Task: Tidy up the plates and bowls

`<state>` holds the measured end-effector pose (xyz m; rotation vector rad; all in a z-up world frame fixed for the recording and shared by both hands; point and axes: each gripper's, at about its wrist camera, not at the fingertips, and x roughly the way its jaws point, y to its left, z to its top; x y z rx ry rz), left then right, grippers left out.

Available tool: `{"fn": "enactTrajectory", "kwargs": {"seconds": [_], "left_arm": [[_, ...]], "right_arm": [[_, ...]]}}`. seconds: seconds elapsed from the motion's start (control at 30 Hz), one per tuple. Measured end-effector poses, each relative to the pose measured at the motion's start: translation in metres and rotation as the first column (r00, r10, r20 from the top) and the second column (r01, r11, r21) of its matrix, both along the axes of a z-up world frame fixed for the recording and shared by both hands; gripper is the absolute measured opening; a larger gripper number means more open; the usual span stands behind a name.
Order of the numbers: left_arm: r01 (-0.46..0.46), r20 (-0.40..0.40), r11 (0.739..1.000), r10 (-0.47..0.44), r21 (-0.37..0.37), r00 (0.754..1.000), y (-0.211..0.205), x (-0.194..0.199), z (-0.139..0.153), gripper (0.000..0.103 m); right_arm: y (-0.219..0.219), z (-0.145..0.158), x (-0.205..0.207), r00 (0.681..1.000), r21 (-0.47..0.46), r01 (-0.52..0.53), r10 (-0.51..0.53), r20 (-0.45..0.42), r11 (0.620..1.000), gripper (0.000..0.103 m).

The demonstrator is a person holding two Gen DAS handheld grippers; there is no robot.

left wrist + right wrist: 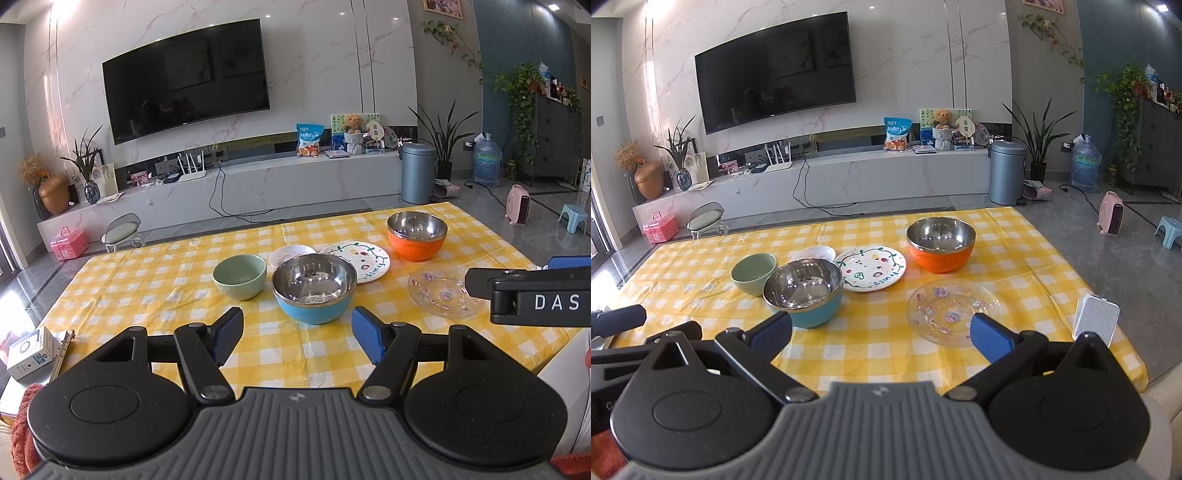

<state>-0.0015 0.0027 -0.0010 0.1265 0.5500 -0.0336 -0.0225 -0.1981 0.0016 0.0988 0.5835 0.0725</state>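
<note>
On the yellow checked table point(147, 280) stand a green bowl point(239, 276), a blue steel-lined bowl point(314, 288), an orange steel-lined bowl point(416, 235), a small white dish point(291, 254), a painted white plate point(360, 260) and a clear glass plate point(441, 291). My left gripper point(297, 334) is open and empty, just short of the blue bowl. My right gripper point(881, 334) is open and empty, near the front edge between the blue bowl point(803, 291) and the glass plate point(955, 310). The orange bowl point(941, 243), painted plate point(873, 271) and green bowl point(754, 272) lie beyond.
A white box point(27, 350) and a brass binder clip strip point(62, 356) lie at the table's left front corner. A white grilled device point(1095, 321) stands at the right edge. A TV wall, low cabinet, stool and bin stand beyond the table.
</note>
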Motion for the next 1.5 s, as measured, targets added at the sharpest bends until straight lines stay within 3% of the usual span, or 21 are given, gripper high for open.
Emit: {"fn": "enactTrajectory", "kwargs": {"seconds": [1.5], "left_arm": [[0.021,-0.005,1.0,-0.021,0.01,1.0,-0.0081,-0.0025,-0.0045,0.079]], "right_arm": [[-0.002,0.0005,-0.0033,1.0,0.0,0.007,-0.007,-0.01,1.0,0.101]]}}
